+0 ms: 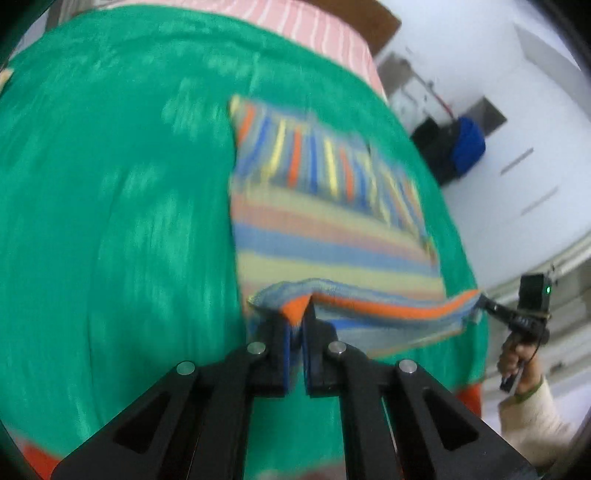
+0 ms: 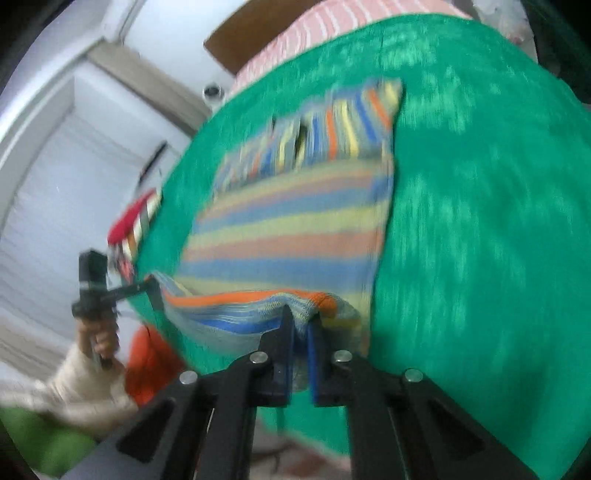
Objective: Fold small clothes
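A green cover [image 1: 110, 221] spreads over the whole bed, with a pink-and-white striped sheet [image 1: 314, 22] showing past its far edge. On the cover, toward the side of the bed next to the white cupboards, lies the striped garment [image 1: 325, 221], banded in blue, yellow, orange and salmon. Its far part rests flat, a section with upright stripes lying across the top; its near hem is raised off the cover and stretched in a line between the two grippers.

The left gripper [image 1: 298, 317] has its jaws clamped on one corner of that raised hem, an orange tip of cloth poking up between the blue pads. The right gripper [image 2: 302, 325] has its jaws pressed together on the other corner, with the stitched edge bunched between them. In each wrist view the opposite gripper shows at the far end of the lifted hem, near the edge of the bed, held by a hand in a cream sleeve [image 1: 532, 417]. Both views are blurred
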`<state>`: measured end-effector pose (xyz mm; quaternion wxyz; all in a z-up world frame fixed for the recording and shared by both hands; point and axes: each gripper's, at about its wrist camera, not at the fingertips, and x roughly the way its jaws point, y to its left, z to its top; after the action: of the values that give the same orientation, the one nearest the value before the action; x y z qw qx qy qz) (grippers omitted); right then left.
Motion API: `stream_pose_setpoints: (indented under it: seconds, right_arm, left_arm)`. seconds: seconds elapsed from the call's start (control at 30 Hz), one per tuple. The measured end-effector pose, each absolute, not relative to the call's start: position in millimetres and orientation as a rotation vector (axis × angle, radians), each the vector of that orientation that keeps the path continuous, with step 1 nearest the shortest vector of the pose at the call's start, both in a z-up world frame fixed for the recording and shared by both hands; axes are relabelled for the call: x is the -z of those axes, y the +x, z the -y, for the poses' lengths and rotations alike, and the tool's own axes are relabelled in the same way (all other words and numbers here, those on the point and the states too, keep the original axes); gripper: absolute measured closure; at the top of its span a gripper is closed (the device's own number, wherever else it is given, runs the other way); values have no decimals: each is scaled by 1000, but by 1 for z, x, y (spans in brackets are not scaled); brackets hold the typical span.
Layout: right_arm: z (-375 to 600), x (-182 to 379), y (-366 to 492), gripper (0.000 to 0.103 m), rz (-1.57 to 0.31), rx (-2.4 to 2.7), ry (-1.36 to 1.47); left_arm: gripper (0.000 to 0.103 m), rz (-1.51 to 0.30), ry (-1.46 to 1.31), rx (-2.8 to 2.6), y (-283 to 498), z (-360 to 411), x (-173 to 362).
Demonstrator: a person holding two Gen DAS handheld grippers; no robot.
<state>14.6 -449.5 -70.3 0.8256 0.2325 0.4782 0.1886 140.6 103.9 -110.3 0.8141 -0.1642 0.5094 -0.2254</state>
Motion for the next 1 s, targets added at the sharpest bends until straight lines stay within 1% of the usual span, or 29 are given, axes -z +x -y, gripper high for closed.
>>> stream_pose_setpoints:
  seconds: [0.13, 0.2, 0.23, 0.3, 0.33, 0.37, 0.4, 0.43, 0.47, 0.5, 0.6, 0.67, 0.73, 0.77, 0.8, 0.83, 0.87, 0.9, 0.93, 1.0]
  right_arm:
    - [464, 60, 104, 97, -955, -373, 486]
    - [469, 62, 146, 97, -944, -349, 484]
    - [473, 65, 168, 97, -936, -332, 499]
    - [483, 77, 212, 96, -902, -318, 557]
    - [489, 87, 230, 93, -889, -280, 585]
    - [499, 100, 245, 80, -890, -209, 638]
    - [506, 109, 250, 72, -892, -167, 687]
    - [509, 112, 250, 69, -886, -142, 713]
    - [510, 112, 246, 69, -874, -139, 715]
    - [507, 106, 238, 69, -862, -158, 688]
    - [482, 85, 225, 69, -887, -242, 538]
    - [453, 76, 225, 69, -960, -337, 474]
    - [418, 84, 240, 68, -1094, -431, 453]
    - [402, 92, 250, 65, -1156, -458, 449]
    - [385, 104, 265, 65, -1228, -460, 441]
    - [375, 115, 280, 65, -1264, -441, 435]
    - [369, 122, 293, 65, -1277, -432, 438]
    - [366, 126, 309, 65, -1262, -421, 451]
    - [368, 123, 327, 65, -1197, -389, 468]
    - [381, 106, 344, 65, -1006, -292, 543]
  left_arm:
    - [100, -1036, -375, 428, 229, -91, 104]
    - [100, -1015, -364, 391, 274, -71, 107]
    - [98, -1008, -350, 372, 295, -65, 111]
    - [78, -1028, -367, 286, 340, -55, 128]
    - [51, -1046, -382, 250, 350, -55, 134]
    - [42, -1068, -408, 203, 358, -59, 139]
    - [42, -1056, -434, 187, 357, -63, 140]
    - [40, -1035, -456, 197, 351, -71, 138]
    - [37, -1018, -455, 219, 341, -77, 134]
    - [37, -1005, -429, 229, 330, -81, 131]
    - [33, -947, -340, 288, 294, -80, 120]
    - [27, -939, -303, 358, 273, -67, 123]
    - [27, -980, -194, 374, 260, -47, 139]
    - [27, -1005, -121, 359, 256, -38, 150]
    - [28, -1023, -75, 343, 255, -32, 158]
    - [30, -1043, -34, 326, 252, -27, 167]
    - [30, -1031, -10, 317, 247, -26, 172]
    - [30, -1011, 8, 312, 241, -27, 171]
    - [29, -1011, 26, 306, 235, -27, 168]
    - [29, -1014, 15, 302, 232, -34, 164]
